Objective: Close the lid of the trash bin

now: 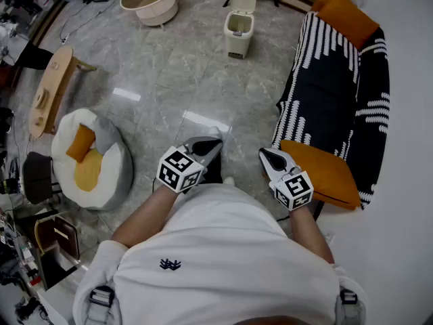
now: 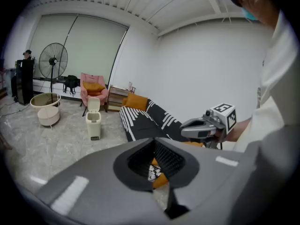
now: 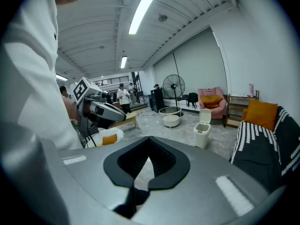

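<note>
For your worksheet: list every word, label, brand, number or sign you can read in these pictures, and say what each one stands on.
No readable words or numbers anywhere.
left cube: black-and-white square pattern, no letters.
right cube: the same kind of pattern, no letters.
shirt emblem: small dark mark, too small to read.
trash bin: no label shows.

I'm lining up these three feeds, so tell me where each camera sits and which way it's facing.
Head view: on the person's head, facing steeply down; shows the white shirt, left gripper and right gripper.
Left gripper view: on the left gripper, facing along its shut jaws toward the sofa; the right gripper shows.
Right gripper view: on the right gripper, facing across the room; the left gripper shows.
Shared: all three show the open trash bin.
</note>
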Demonstrator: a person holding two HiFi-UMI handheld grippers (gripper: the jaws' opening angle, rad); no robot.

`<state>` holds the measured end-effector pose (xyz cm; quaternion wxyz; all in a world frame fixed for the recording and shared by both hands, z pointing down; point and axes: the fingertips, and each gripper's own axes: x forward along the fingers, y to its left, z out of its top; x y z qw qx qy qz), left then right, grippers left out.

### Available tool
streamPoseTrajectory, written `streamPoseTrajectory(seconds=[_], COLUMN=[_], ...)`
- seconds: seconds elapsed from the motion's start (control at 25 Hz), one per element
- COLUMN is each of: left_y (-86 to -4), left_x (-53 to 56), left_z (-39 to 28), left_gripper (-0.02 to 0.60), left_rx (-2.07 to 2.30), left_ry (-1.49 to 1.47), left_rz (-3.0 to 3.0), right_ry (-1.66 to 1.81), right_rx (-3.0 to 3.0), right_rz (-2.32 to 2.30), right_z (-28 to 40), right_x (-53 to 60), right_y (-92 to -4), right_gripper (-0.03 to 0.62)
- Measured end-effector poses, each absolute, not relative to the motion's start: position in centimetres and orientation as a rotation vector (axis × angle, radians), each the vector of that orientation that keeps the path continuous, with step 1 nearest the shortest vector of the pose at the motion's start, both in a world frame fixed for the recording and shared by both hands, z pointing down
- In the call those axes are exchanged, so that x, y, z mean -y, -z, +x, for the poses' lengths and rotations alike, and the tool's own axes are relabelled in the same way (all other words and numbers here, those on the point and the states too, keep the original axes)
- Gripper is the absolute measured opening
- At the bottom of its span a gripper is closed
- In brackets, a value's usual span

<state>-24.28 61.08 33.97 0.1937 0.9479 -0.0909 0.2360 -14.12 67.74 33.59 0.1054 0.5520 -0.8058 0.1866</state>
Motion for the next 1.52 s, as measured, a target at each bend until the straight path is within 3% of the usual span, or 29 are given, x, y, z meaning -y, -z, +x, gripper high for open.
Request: streamPoseTrajectory(seconds=[0.56,1.16,1.52], left_y=[-32.6,-33.1,-34.3], left_x=[-37.8,-20.7,-8.9], left_z=[-13.7,-14.8,-8.5], left_gripper=[0.057,0.057,0.057], left_rx=[0.14,0.39,0.624], left_ry=[-0.535,-0.529,-0.579], left_rz=[2.714,2.665,2.577], right_ry=[-0.54,-0.453,-0.499], right_rx=[2.223,2.327,2.367], right_rz=[1.65,1.473,1.292], right_z=[-4.9,-0.7,10.4], right_x=[-46.8,-26.1,-10.4], right_y=[-32.5,-31.9,-36.6], right_gripper=[0.002,0.002,0.005])
